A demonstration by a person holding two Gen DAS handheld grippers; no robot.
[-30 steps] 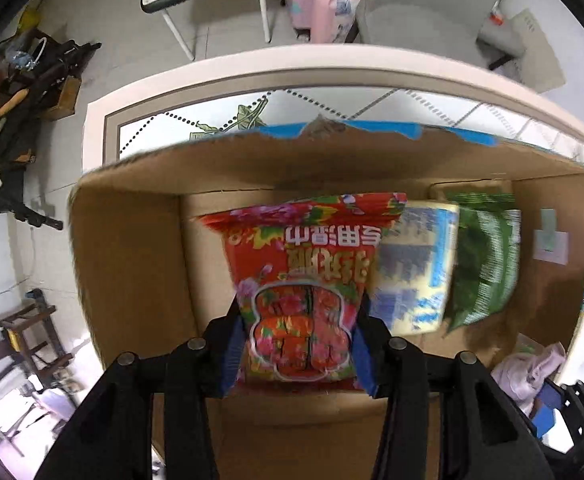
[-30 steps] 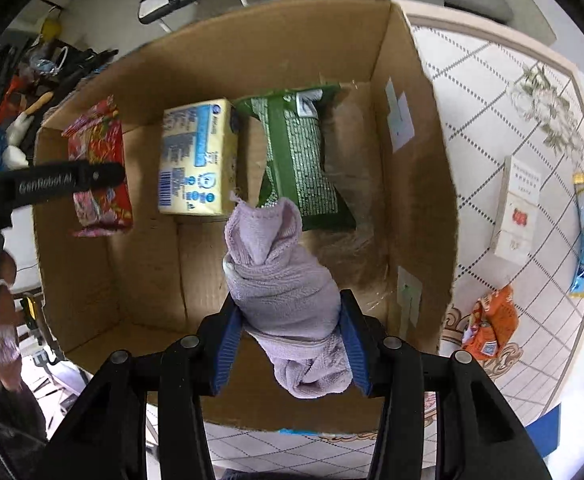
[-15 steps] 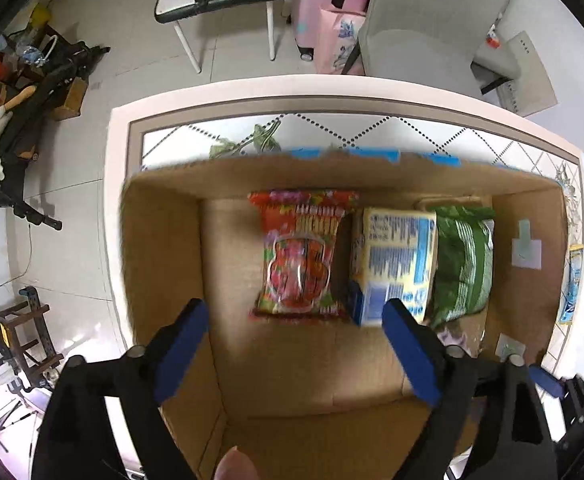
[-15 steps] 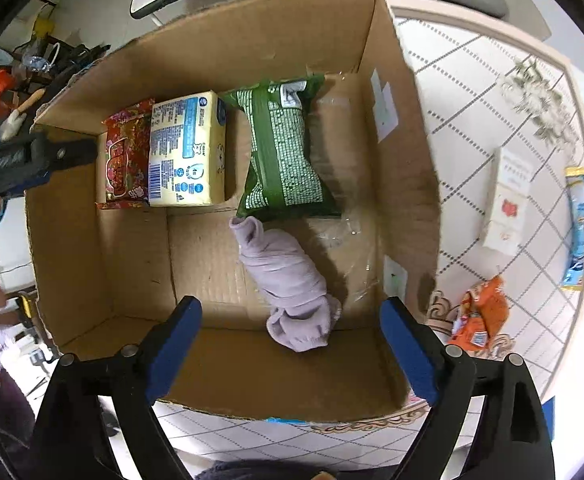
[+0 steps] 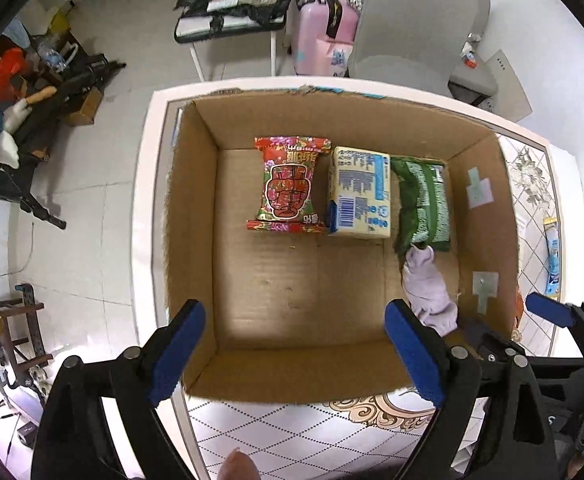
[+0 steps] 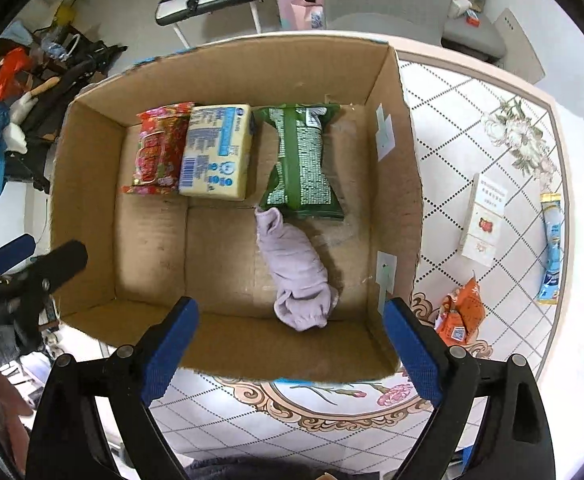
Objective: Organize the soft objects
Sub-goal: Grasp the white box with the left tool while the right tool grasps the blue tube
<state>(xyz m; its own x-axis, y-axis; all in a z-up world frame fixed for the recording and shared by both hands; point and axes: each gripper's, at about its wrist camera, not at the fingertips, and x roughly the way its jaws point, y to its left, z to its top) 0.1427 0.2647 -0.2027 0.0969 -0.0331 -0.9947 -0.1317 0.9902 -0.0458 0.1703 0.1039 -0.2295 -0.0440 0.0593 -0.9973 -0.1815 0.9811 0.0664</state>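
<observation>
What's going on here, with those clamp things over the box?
A person holds two grippers, left and right, jaws open and empty above a cardboard box. Inside lie a red packet, a yellow pack, a green bag and a lilac cloth. More items, like an orange packet, wait on the table.

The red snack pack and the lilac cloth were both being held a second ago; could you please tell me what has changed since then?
Both were let go. The left tool opened, leaving the red snack pack flat in the cardboard box; the right tool opened, leaving the lilac cloth below the green packet. Both tools drew back above the box. The yellow packet stayed put.
</observation>
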